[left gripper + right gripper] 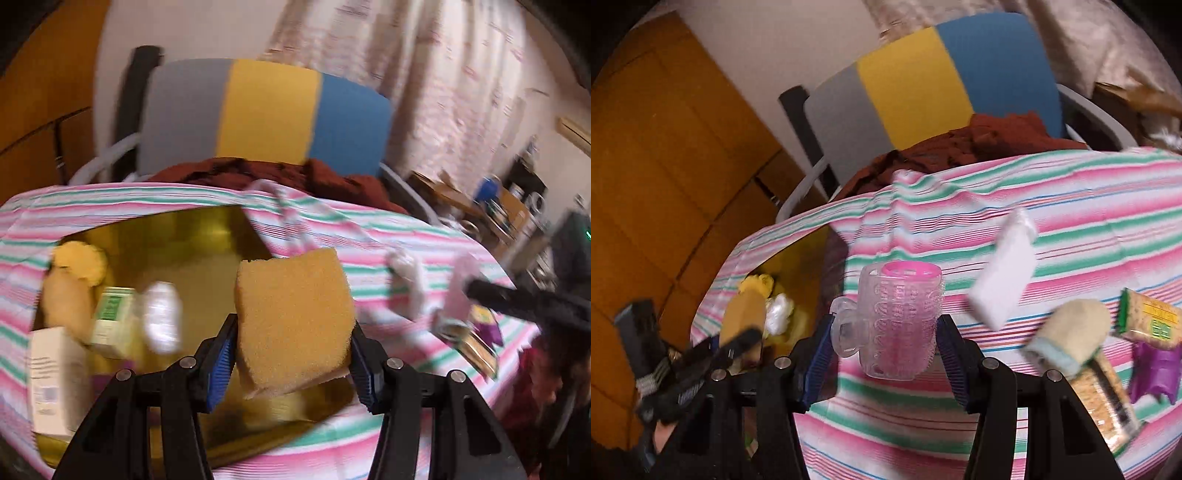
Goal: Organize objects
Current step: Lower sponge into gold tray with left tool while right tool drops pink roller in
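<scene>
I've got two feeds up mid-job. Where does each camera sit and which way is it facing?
Left wrist: rides the left tongs, looking forward over the held yellow sponge and the gold box; right tongs at the right edge.
Right wrist: rides the right tongs, facing the striped cloth past the pink curler; left tongs at lower left.
Shared: cloth, box, tricolour chair, brown fabric.
</scene>
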A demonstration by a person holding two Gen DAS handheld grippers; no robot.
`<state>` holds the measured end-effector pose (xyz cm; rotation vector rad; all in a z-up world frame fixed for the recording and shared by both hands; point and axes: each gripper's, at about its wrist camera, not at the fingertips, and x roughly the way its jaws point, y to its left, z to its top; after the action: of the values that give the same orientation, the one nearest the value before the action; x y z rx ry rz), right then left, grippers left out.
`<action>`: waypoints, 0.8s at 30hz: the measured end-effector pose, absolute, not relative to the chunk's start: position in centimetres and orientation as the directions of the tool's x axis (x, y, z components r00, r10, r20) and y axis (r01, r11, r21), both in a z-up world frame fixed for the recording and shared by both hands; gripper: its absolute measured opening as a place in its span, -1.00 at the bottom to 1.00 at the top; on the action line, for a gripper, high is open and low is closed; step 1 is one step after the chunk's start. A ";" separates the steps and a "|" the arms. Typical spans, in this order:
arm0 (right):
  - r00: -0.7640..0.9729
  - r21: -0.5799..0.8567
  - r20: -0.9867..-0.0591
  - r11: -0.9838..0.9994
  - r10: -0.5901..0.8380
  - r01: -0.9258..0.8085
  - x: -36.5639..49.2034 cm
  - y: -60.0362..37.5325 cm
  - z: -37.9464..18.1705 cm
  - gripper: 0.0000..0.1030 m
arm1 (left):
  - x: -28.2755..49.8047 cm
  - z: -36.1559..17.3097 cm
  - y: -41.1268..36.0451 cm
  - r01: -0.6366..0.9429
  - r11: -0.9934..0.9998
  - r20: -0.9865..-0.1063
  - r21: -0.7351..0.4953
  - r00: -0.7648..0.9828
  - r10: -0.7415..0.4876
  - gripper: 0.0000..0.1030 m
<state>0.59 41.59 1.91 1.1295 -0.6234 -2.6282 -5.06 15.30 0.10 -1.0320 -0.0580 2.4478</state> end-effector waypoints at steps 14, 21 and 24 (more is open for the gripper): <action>-0.547 0.446 -0.657 -0.853 -0.518 0.273 -3.6 25.0 1.2 0.13 | -13.8 2.2 6.5 -0.205 -0.965 -0.666 -0.163 -0.699 0.261 0.13; -0.505 0.368 -0.724 -0.882 -0.470 0.293 -3.6 21.8 -0.8 0.35 | -16.2 0.7 3.4 -0.119 -0.977 -0.716 -0.176 -0.665 0.210 0.44; -0.500 0.365 -0.735 -0.888 -0.459 0.278 -3.3 22.4 -1.3 0.40 | -15.4 0.4 2.4 -0.099 -0.974 -0.713 -0.206 -0.666 0.219 0.56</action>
<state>-3.26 22.39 -1.33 1.2541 -0.2770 -2.3862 -15.37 2.39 0.40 -1.1894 -0.2234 2.7089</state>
